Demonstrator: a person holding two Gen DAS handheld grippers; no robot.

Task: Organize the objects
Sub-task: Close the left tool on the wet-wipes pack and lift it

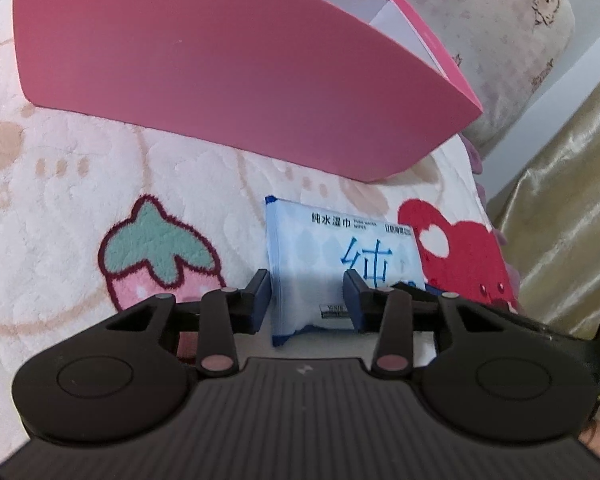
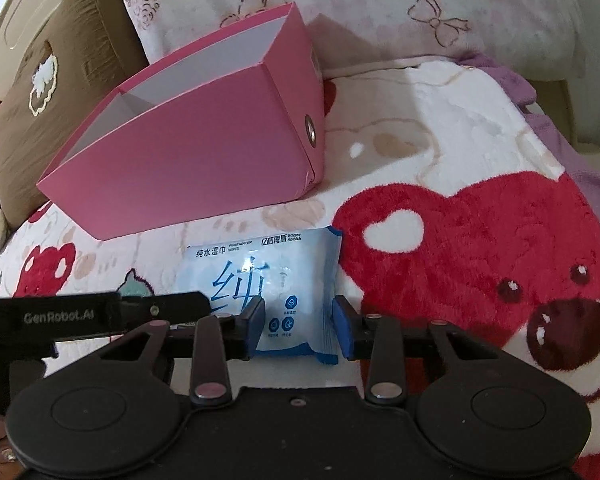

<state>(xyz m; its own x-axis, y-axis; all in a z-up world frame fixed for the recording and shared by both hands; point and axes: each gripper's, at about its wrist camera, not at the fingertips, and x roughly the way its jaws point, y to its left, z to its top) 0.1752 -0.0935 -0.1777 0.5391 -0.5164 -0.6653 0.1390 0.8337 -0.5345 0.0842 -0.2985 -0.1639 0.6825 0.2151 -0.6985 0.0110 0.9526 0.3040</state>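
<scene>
On the plush cartoon blanket (image 2: 440, 128), the pink file box (image 2: 204, 160) stands at my eleven o'clock, the wipes pack (image 2: 268, 280) just short of it. My right gripper (image 2: 298, 326) and left gripper (image 1: 308, 300) each straddle the pack, fingers apart, unclamped. I judge pickup underway; next, close and lift boxward.

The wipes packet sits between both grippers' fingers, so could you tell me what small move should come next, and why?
Probably close the right gripper on the wipes packet. Its fingers stand open on either side of the packet's near end, and the packet lies flat on the blanket in front of the open pink box. The left gripper is open too, astride the other half.
</scene>
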